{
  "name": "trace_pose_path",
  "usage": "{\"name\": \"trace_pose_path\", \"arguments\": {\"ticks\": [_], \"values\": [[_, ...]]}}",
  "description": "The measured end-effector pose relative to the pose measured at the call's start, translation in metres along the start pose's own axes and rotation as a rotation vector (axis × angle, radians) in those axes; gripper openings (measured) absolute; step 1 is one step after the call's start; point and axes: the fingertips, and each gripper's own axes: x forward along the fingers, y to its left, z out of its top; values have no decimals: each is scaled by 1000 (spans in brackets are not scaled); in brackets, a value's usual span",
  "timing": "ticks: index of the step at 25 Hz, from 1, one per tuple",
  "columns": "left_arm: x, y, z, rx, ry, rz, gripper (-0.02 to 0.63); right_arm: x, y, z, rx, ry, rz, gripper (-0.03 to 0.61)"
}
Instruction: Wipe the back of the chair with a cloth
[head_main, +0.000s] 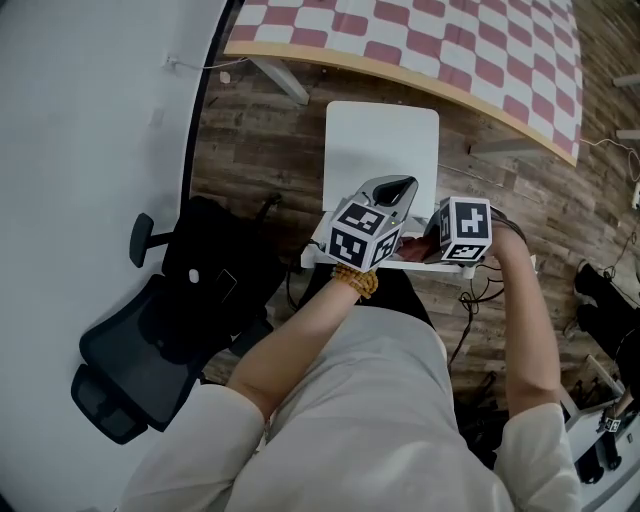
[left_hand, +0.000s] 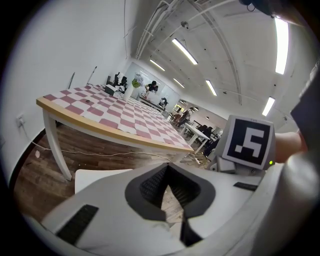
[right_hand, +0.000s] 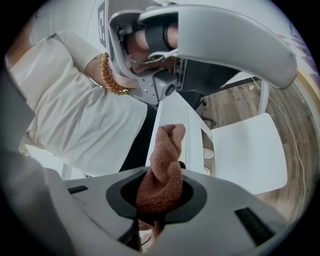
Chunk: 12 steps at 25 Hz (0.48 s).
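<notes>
A white chair stands in front of me, its seat toward the checkered table and its back rail under my hands. In the right gripper view the rail runs away from the jaws, with the seat to the right. My right gripper is shut on a reddish-brown cloth, whose bunched end rests against the rail. The cloth shows between the two marker cubes. My left gripper hovers over the chair back with jaws shut and nothing in them.
A table with a pink and white checkered top stands beyond the chair. A black office chair sits to my left by the white wall. Cables lie on the wood floor at the right.
</notes>
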Motion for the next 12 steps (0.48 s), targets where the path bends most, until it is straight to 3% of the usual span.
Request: {"name": "trace_pose_path", "arguments": {"ticks": [12], "values": [[21, 0, -12, 9, 26, -19, 15, 14, -25, -33, 59, -2, -49, 84]]}}
